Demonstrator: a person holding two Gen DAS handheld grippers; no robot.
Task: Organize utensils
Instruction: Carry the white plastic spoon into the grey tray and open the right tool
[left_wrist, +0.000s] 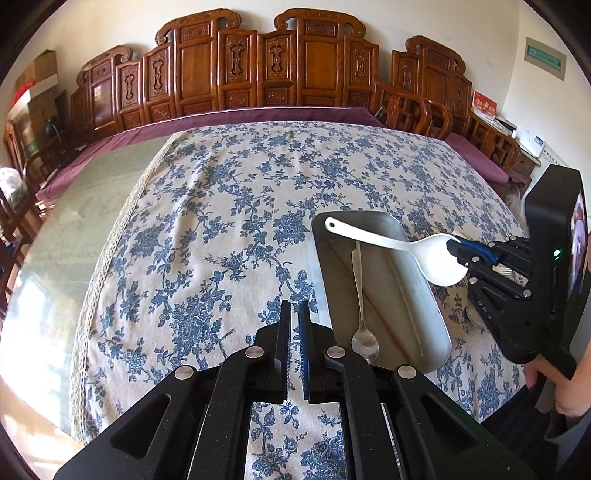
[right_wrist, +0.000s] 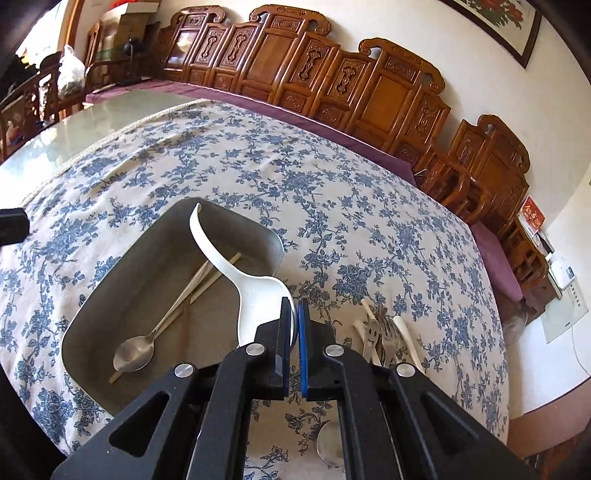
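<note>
Ladle (right_wrist: 255, 295) pinched in right hand-held gripper (right_wrist: 293, 314) (over tray (right_wrist: 110, 295)).

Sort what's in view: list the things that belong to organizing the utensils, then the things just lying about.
Job:
metal tray
white rice paddle, held by right gripper
metal spoon
chopsticks
forks
left gripper, holding nothing

Lying about:
floral tablecloth
carved wooden chairs
cardboard boxes

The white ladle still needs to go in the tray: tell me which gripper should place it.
Right. The right gripper is shut on the white ladle, held above the metal tray. The left gripper is shut and holds nothing.
</note>
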